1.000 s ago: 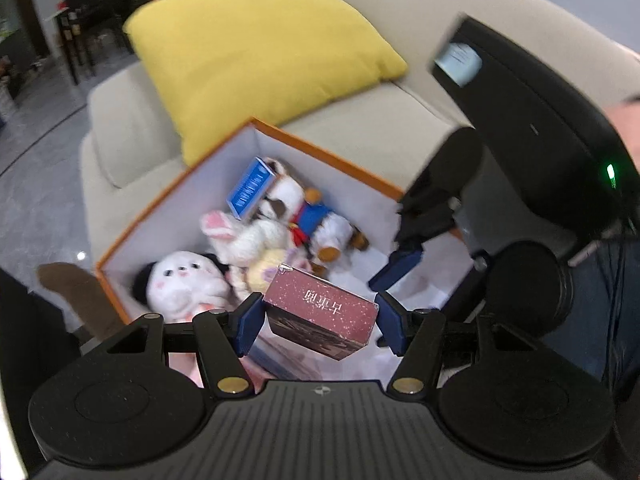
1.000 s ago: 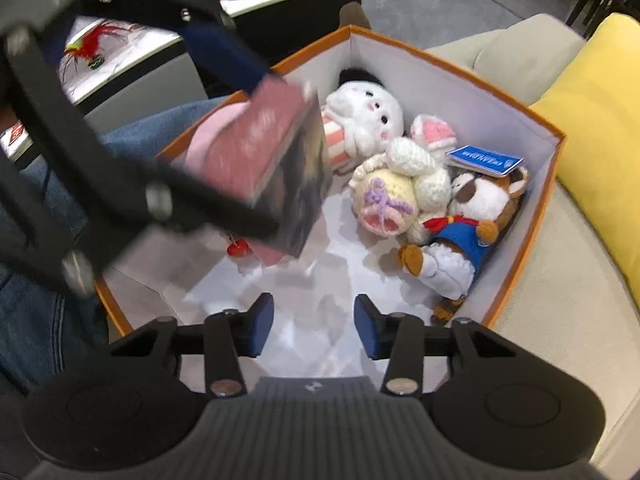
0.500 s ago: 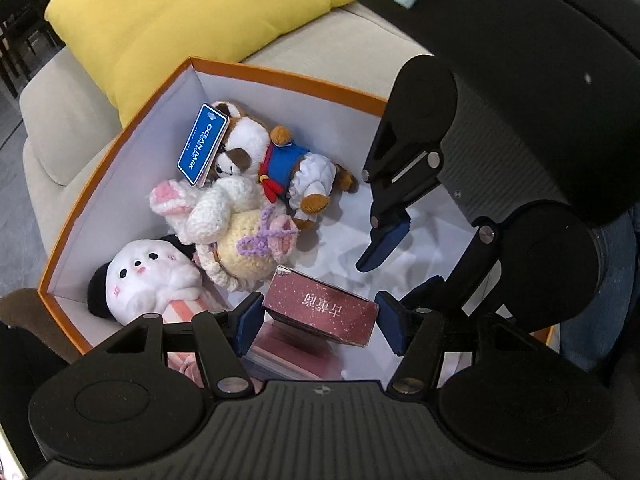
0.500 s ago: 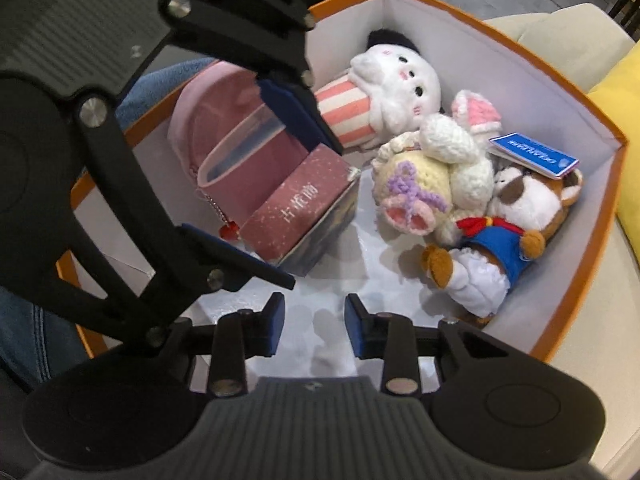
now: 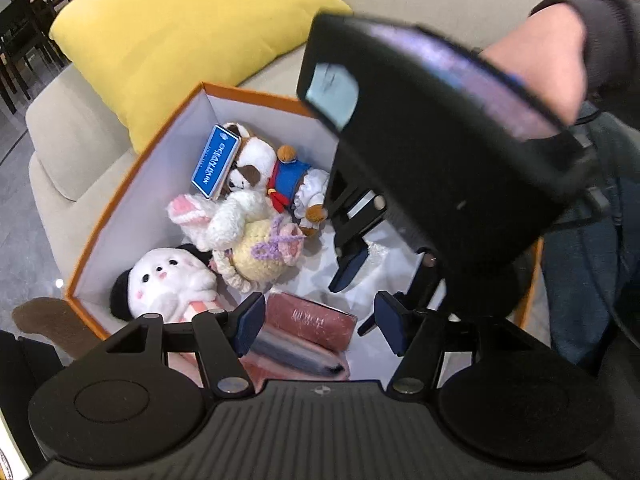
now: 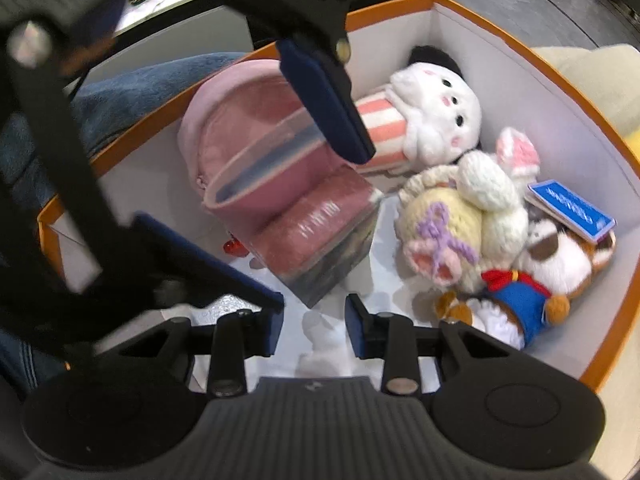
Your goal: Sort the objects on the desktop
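Left wrist view: the left claw (image 5: 320, 322) gapes apart above the maroon box (image 5: 316, 326); the right claw (image 5: 362, 276), apart and empty, crowds beside it, plush toys (image 5: 248, 216) beyond.

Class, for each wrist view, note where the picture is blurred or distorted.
Left wrist view: the black right gripper body is smeared, fisheye bends the orange-rimmed box. Right wrist view: the dark red rectangular box and nearby left gripper are blurred.

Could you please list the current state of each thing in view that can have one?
Left gripper: open, empty.
Right gripper: part open, empty.
Red box: lying in the bin, leaning on the pouch.
Pink pouch: in the bin.
Orange storage bin: open-topped, holding plush toys.
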A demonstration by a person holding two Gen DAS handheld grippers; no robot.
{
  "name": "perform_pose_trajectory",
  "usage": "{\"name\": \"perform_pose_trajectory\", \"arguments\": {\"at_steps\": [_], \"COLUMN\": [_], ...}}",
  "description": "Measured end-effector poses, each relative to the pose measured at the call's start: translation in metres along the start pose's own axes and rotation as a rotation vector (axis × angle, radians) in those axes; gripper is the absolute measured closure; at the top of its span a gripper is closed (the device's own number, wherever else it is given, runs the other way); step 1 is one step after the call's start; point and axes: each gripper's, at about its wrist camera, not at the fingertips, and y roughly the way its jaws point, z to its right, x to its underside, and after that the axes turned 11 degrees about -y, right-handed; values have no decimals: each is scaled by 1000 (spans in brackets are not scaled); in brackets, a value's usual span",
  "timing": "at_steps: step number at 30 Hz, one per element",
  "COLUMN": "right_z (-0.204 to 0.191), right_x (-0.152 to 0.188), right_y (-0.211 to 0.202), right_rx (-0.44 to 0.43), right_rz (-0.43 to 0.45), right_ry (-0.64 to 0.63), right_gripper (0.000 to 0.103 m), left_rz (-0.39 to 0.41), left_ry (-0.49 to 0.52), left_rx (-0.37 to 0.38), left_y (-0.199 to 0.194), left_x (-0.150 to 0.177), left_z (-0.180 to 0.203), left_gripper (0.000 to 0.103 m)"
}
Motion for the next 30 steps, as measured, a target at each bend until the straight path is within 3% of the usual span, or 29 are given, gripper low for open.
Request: {"name": "perform_pose_trajectory", "arguments": {"at_steps": [14, 18, 21, 24, 30], "right_z": [-3, 0, -1, -2, -6], "right_x": [-24, -26, -24, -19, 4], "right_y": [17, 19, 12, 1, -40], "right_rx": [23, 22, 32, 54, 113], "right_rz": [2, -14, -3, -6, 28], "right_ry": [-86, -75, -73, -59, -2], "right_gripper": [64, 64, 64, 54, 54], "left_rz": [151, 173, 181, 196, 245], "left_ry": [-81, -137, -160, -188, -265], "left_rx": [-59, -118, -117, -141, -150], "left_y": [-57, -56, -60, -70, -82], "left_x": [25, 24, 25, 27, 22], "left_z": [-1, 5, 10, 16, 32], "left_gripper": [32, 32, 32, 32, 37]}}
